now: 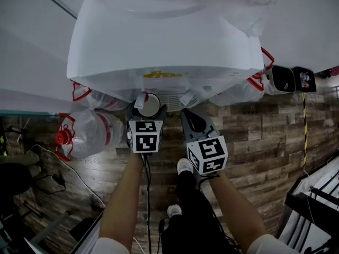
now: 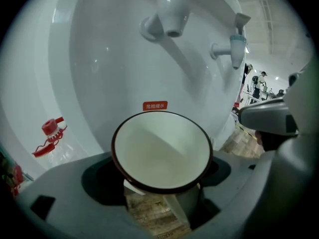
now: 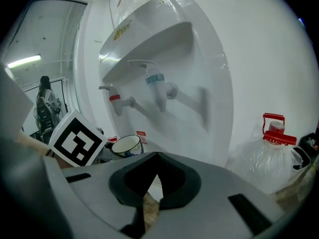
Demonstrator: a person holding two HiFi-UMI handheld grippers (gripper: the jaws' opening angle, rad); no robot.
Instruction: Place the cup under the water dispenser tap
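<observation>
Now we are grasping the cup (image 2: pixel 162 151) in the left claw (image 2: pixel 164 195), aiming to centre it, level, beneath the red tap (image 2: pixel 172 11) at twelve o'clock; right claw (image 3: pixel 149 195) clenched, empty.

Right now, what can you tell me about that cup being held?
The cup is round, white inside with a thin dark rim, and looks like enamel. It is empty. The left gripper holds it in its jaws, open side up, below the red-capped tap of the white dispenser.
</observation>
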